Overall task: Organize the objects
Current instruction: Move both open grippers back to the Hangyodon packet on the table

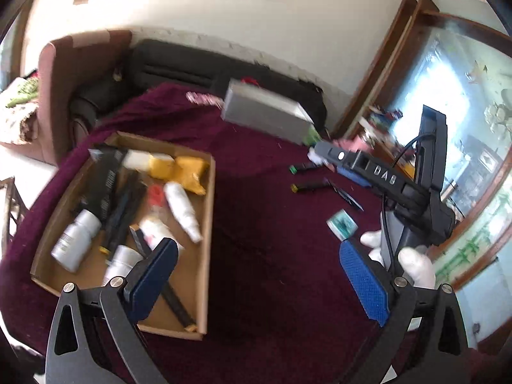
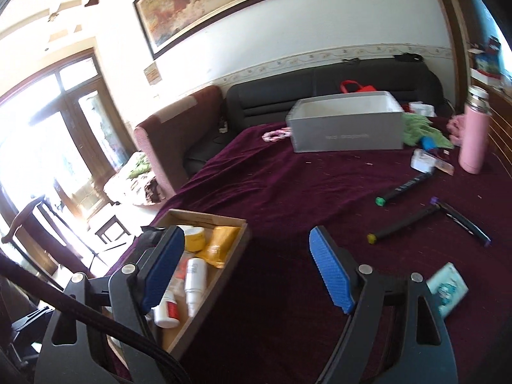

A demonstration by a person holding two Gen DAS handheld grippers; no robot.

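a: holding both grippers over the cloth [image 2: 288, 172], i had the left gripper [image 1: 256, 275] released, nothing between its pads, near the tray [image 1: 206, 224].

b: and the right one?

a: right gripper [image 2: 252, 272] was spread wide too, gripping nothing. it hung over bare cloth just beside the tray's corner.

b: how far along did the sorting look?

a: partway, by my reckoning. the tray already held white bottles [image 1: 184, 211], yellow packets [image 1: 179, 168], a dark box [image 1: 107, 179] and some dark sticks i couldn't name through the blur.

b: what was left out?

a: two black pens [image 2: 406, 224] with coloured caps lay loose on the cloth, well apart from the tray. a dark clip-like strip [image 2: 467, 222] sat touching the nearer pen's end. a small teal card [image 2: 448, 289] lay near my right gripper's outer side. farther off, a white packet [image 2: 422, 160] and a pink flask [image 2: 475, 134] stood by the edge.

b: the grey box?

a: grey box [image 2: 347, 124] sat at the far side, open on top; i couldn't see inside, so whether it was a second bin i couldn't tell.

b: next pick?

a: i judged the teal card closest. flat on soft cloth, it would have needed a low, careful pinch.
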